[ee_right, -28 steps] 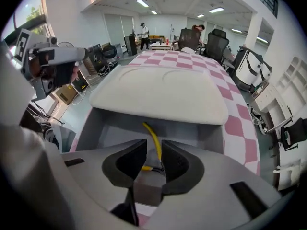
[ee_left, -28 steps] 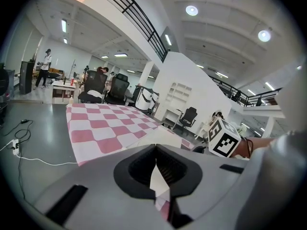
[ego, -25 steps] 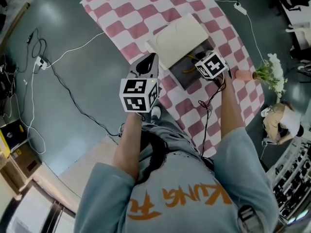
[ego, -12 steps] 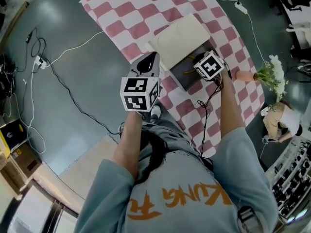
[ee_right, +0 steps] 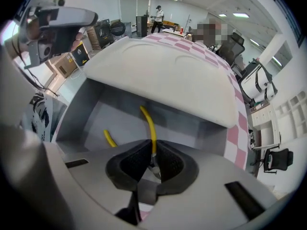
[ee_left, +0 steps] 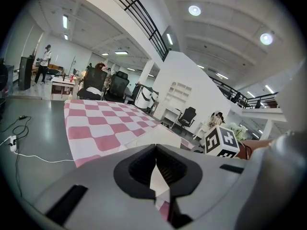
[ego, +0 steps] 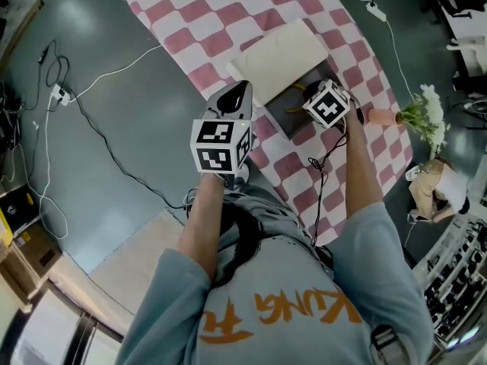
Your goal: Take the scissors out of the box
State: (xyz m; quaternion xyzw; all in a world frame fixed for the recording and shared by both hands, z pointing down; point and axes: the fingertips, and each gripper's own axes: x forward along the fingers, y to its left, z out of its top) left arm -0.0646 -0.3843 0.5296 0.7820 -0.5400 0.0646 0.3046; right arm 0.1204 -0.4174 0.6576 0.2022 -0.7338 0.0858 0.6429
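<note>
An open grey box (ego: 293, 116) with a cream lid (ego: 278, 55) stands on the pink checked cloth (ego: 228, 14). My right gripper (ego: 318, 105) points steeply down into it. In the right gripper view the scissors' yellow handle (ee_right: 149, 123) rises from the box floor (ee_right: 120, 114) and runs between the tips of my right gripper (ee_right: 153, 153), whose jaws are closing and touch it. A second yellow piece (ee_right: 109, 138) lies to the left. My left gripper (ego: 237, 90) hovers at the cloth's near edge, left of the box, shut and empty (ee_left: 156, 150).
A pink vase with flowers (ego: 415, 116) stands at the cloth's right edge, close to my right arm. Cables (ego: 114, 158) and a power strip (ego: 65, 97) lie on the grey floor to the left. A person sits at the far right (ego: 437, 188).
My right gripper's marker cube has rolled a little and shifted slightly over the box. The left gripper has stayed where it was.
</note>
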